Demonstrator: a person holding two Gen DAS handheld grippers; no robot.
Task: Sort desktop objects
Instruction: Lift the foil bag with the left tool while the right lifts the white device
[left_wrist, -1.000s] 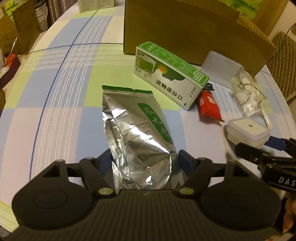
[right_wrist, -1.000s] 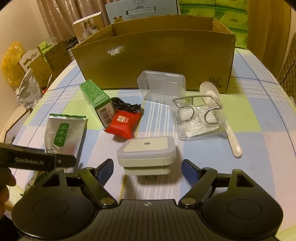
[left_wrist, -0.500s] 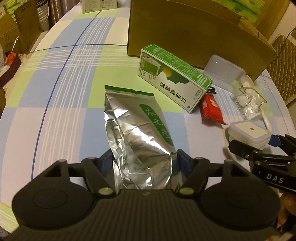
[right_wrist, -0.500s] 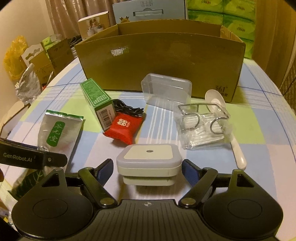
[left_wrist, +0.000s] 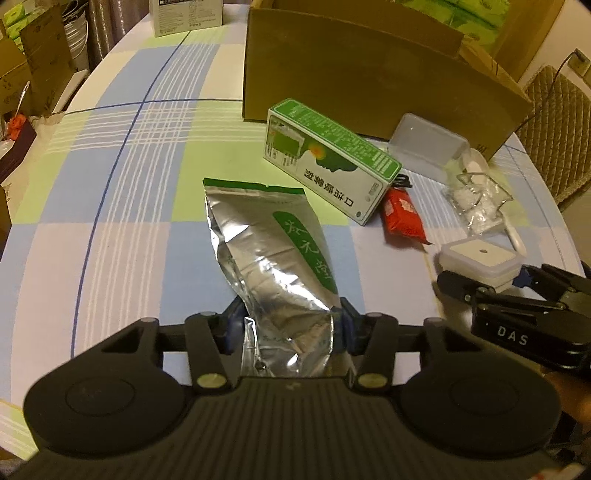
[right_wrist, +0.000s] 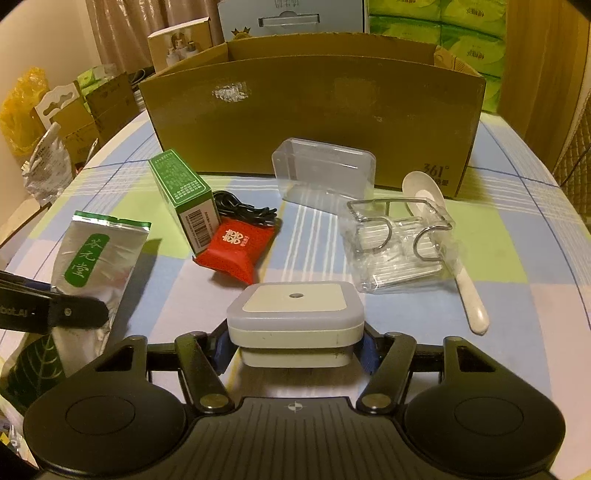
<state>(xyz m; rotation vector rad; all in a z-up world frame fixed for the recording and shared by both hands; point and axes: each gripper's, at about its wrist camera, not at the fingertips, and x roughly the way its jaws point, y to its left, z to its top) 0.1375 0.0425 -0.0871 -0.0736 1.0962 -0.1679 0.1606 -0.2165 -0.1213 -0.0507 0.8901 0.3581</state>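
Both sets of tongs are closing in now. A second ago they were gaping wide; now the left tongs (left_wrist: 290, 325) are pinching the near end of the foil pouch (left_wrist: 273, 254), pads touching its sides, and the right tongs (right_wrist: 294, 345) are squeezing the white night light (right_wrist: 294, 317). "DAS" is showing on the right tongs' side, "361°" on the carton (right_wrist: 314, 118) beyond them. The green box (left_wrist: 328, 158) is lying just past the pouch on the surface (left_wrist: 122, 221).
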